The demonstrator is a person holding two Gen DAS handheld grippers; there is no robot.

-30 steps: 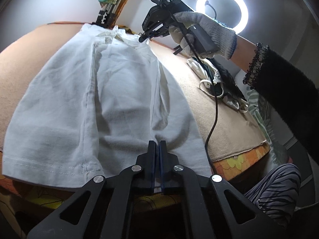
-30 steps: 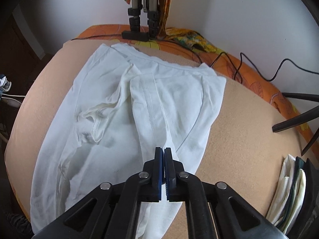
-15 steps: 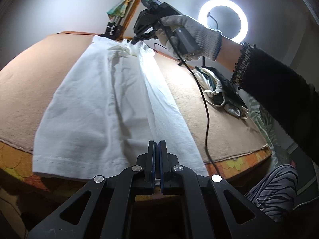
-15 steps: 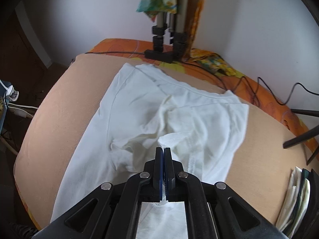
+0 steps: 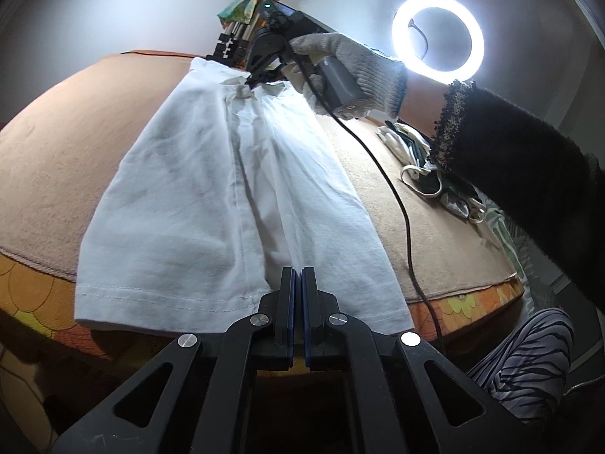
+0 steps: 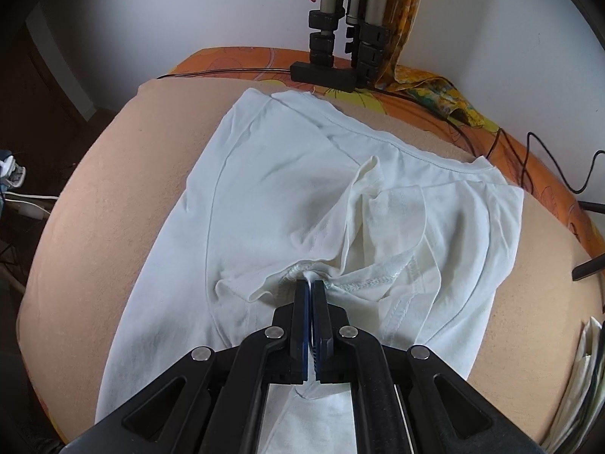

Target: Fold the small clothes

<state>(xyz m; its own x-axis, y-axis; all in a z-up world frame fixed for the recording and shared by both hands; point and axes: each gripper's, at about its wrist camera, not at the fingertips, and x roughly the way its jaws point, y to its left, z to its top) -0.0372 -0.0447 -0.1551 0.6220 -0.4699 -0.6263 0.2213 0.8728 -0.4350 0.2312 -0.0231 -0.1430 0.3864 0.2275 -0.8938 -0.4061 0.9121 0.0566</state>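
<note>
A white t-shirt (image 5: 211, 189) lies lengthwise on the tan blanket (image 5: 56, 159). My left gripper (image 5: 297, 276) is shut on its near hem and holds a fold of cloth. My right gripper (image 5: 255, 79), held by a gloved hand, is shut on the shirt at its far end. In the right wrist view the right gripper (image 6: 310, 287) pinches a bunched fold of the shirt (image 6: 272, 189) near the sleeve seam, with white cloth showing between its closed jaws. The shirt's right side is folded over toward the middle.
A pile of folded clothes (image 5: 427, 155) lies on the blanket at the right, also at the right edge of the right wrist view (image 6: 588, 370). A tripod (image 6: 340, 26) stands at the far end. A ring light (image 5: 438, 38) glows behind. Cables (image 6: 529, 159) cross the orange sheet.
Both grippers have carried the shirt's right side leftward over the body, narrowing the shirt. The right gripper has moved toward the collar end, bunching cloth there. Both have stayed shut.
</note>
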